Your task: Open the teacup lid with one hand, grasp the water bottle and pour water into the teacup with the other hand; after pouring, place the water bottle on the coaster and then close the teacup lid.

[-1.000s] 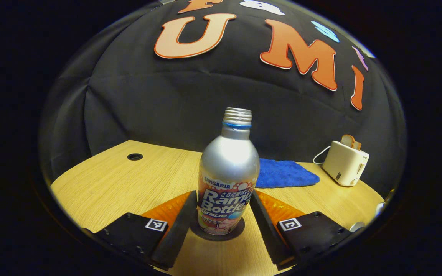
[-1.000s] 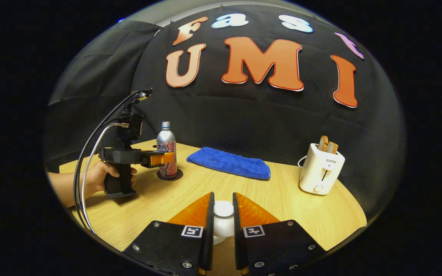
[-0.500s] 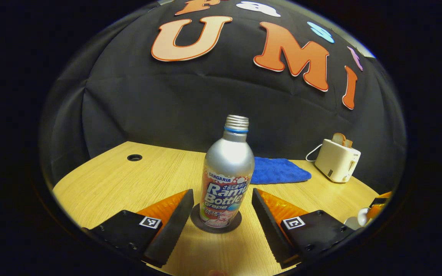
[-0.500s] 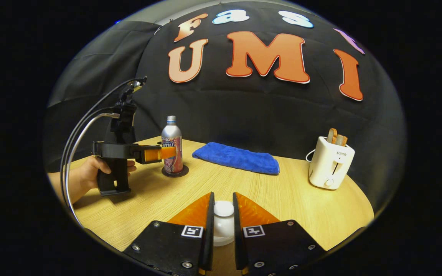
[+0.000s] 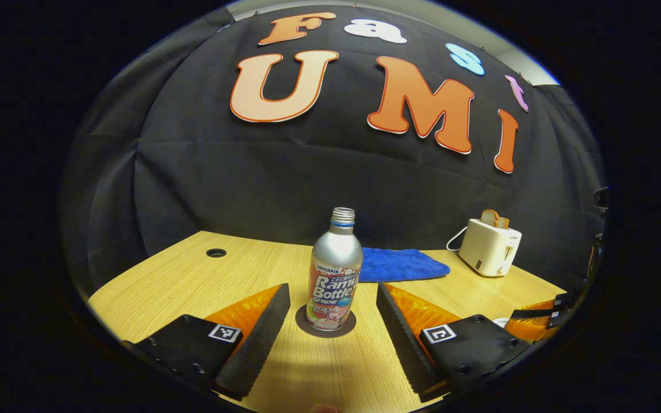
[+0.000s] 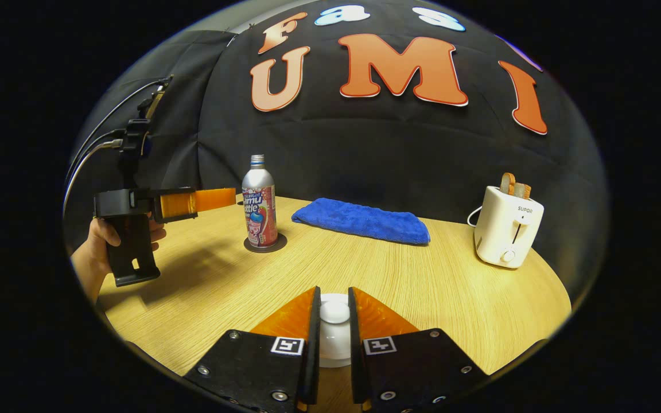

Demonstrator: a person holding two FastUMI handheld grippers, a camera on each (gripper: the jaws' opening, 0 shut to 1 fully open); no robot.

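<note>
The water bottle [image 5: 335, 269] looks like brushed metal with a glossy printed wrap, standing on a matt dark coaster [image 5: 326, 327]. The table [image 6: 422, 287] shows pale, smooth wood grain; the towel [image 6: 362, 219] near its back edge is nubby blue cloth, and the toaster [image 6: 508, 226] is smooth cream plastic.

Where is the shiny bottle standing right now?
The bottle stands upright on the round coaster, out ahead of the open left tongs. In the right gripper view it is left of the blue cloth.

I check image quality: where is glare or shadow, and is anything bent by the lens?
Left gripper view: bright glare on the table before the bottle; table edge curves. Right gripper view: the left gripper casts a soft shadow on the table; sharp focus.
</note>
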